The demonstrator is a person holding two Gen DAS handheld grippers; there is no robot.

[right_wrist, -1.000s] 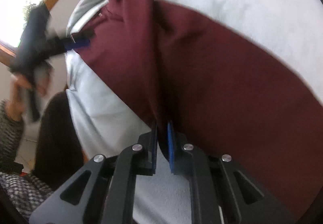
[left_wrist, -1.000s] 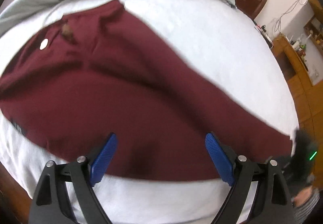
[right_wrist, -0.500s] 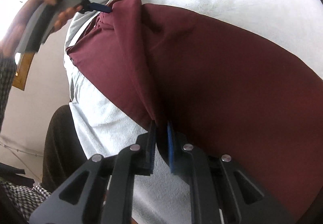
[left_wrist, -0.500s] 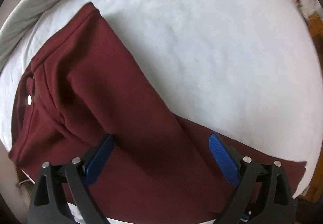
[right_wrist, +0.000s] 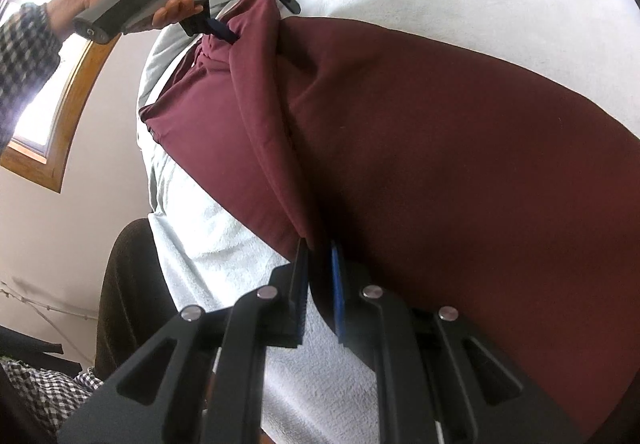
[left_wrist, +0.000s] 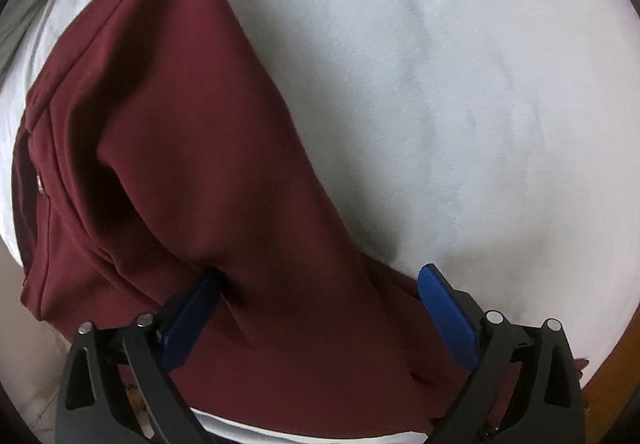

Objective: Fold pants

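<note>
Dark red pants (left_wrist: pixel 208 148) lie on a white bed cover (left_wrist: pixel 460 84), partly folded over themselves, waistband at the upper left. My left gripper (left_wrist: pixel 320 308) is open, its blue pads astride a raised fold of the pants; the left pad (left_wrist: pixel 192 308) touches the cloth. In the right wrist view the pants (right_wrist: pixel 460 164) run from the near jaws up to the left gripper (right_wrist: pixel 248 16). My right gripper (right_wrist: pixel 318 284) is shut on the pants' edge and holds it lifted off the cover.
A grey blanket (left_wrist: pixel 24 24) lies along the far left of the bed. A wooden bed edge (left_wrist: pixel 616 356) shows at the lower right. In the right wrist view a wood-framed window (right_wrist: pixel 60 104) and the person's checked sleeve (right_wrist: pixel 28 44) are at the left.
My left gripper has moved in close over the pants, from above the leg to astride a raised fold near the waist. My right gripper has stayed shut on the pants' edge.
</note>
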